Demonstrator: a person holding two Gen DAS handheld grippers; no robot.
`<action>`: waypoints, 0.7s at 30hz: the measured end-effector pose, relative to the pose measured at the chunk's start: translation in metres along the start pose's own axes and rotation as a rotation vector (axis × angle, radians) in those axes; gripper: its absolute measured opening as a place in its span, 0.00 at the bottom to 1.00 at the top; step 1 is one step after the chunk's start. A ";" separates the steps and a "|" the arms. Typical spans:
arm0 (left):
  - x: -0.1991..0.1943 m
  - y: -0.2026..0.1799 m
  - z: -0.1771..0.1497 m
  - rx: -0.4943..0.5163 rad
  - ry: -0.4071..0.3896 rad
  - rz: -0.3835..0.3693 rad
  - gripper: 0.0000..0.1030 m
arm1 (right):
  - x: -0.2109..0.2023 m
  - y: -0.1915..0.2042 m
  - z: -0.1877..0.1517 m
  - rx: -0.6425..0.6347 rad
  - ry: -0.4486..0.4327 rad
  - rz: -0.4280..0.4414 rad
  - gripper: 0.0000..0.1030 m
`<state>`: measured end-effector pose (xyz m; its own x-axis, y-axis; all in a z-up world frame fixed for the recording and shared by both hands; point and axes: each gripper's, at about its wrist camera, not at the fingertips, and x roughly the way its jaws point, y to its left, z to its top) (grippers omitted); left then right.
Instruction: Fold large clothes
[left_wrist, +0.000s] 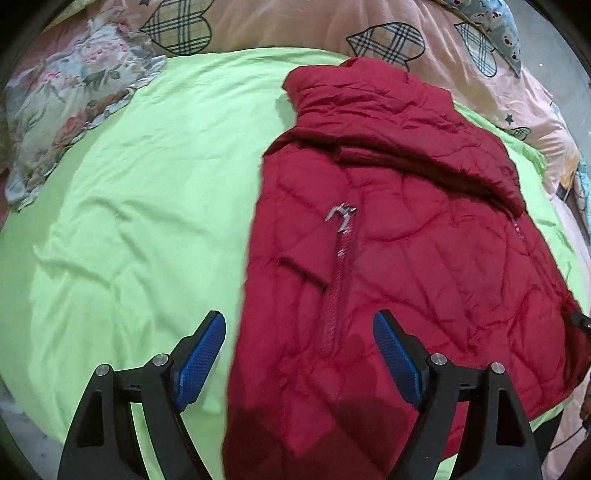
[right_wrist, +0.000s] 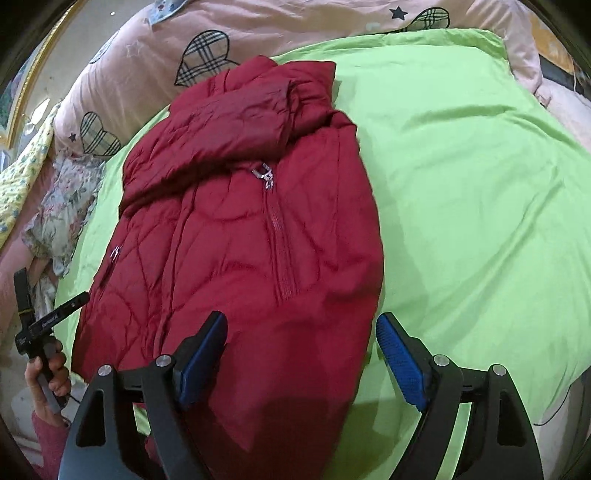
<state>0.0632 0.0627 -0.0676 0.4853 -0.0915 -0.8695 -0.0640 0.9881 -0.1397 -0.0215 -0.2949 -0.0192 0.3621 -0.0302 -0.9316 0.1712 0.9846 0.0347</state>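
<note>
While the red quilted jacket (left_wrist: 388, 258) lies partly folded on the green sheet (left_wrist: 129, 221), toward that sheet's far edge where the pink heart-print quilt (left_wrist: 295, 26) begins, the item reads as follows. Garment: padded, front up, zip pull (left_wrist: 341, 216) near mid-chest, one sleeve drawn across the upper chest, collar at the far end, hem nearest both cameras. Left gripper (left_wrist: 299, 354): jaws standing wide apart, nothing between the blue pads, poised over the jacket's near hem where its side edge meets the bare sheet. Right gripper (right_wrist: 301, 356): likewise spread and empty, one pad over red cloth, the other over green sheet at the opposite side of the hem. Both tools point steeply downward, side by side; whether either touches the cloth cannot be told. In the right wrist view, a hand (right_wrist: 50, 373) grips the handle of the other tool beside the sheet's edge, with a floral pillow (right_wrist: 62, 206) beyond it. Step in hand, by judgement: taking the hem at its two corners to fold the lower half up toward the collar. Recommended handling: pinch through all padded layers at each corner, well in from the slippery edge; lift both sides level so the fill does not bunch; carry the hem over the crossed sleeve without dragging it loose; lay down and release together. Risk: puffy cloth springing back open.
</note>
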 end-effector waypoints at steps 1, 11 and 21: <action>-0.001 0.002 -0.003 -0.002 0.002 0.002 0.80 | -0.002 -0.001 -0.004 -0.001 0.000 0.007 0.82; -0.006 0.023 -0.039 -0.031 0.049 -0.040 0.80 | -0.022 -0.027 -0.044 0.046 -0.012 0.078 0.46; 0.000 0.032 -0.047 -0.058 0.069 -0.093 0.80 | -0.024 -0.024 -0.047 0.064 -0.026 0.109 0.45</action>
<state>0.0204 0.0889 -0.0941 0.4301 -0.1923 -0.8821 -0.0727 0.9665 -0.2462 -0.0773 -0.3099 -0.0144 0.4055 0.0711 -0.9113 0.1876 0.9693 0.1591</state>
